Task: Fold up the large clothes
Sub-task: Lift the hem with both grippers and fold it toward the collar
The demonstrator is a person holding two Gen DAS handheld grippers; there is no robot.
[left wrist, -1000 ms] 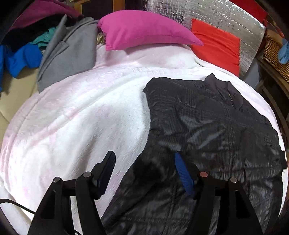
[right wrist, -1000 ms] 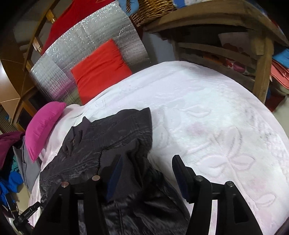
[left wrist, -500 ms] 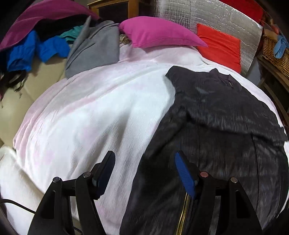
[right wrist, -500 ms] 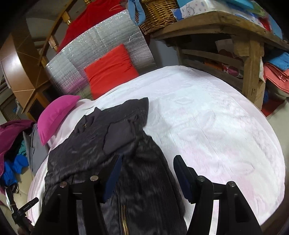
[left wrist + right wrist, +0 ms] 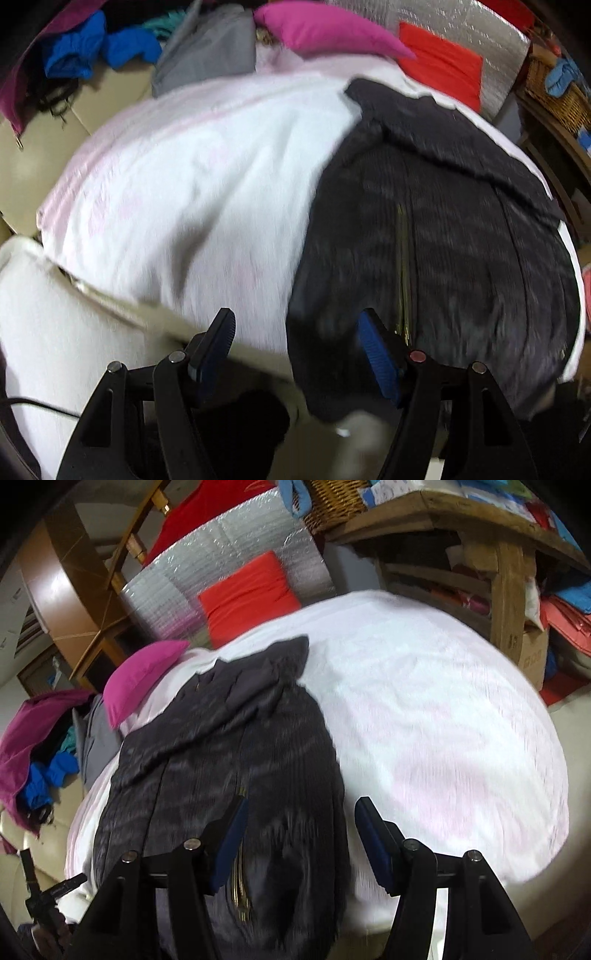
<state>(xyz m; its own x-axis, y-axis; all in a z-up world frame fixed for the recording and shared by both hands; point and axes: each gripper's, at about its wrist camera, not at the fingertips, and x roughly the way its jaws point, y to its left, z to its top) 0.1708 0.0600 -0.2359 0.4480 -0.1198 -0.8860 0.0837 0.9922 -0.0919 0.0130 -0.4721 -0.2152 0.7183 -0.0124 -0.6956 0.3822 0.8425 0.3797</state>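
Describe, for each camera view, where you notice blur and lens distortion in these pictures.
Left wrist view: motion blur streaks the black jacket and white bedspread, while the left gripper stays sharp; fisheye bulges the bed. Right wrist view: similar smearing on jacket and bedspread, the right gripper crisp, wooden shelf bowed.

Black tongs [image 5: 297,363], blue ribbed pads [image 5: 376,363], silver screws

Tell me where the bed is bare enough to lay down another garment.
Two free patches on the white cover: a wide one on the right of the black jacket, out to the wooden shelves; another on its other side, below the grey garment. Crowded at the head: pink pillow, red cushion.
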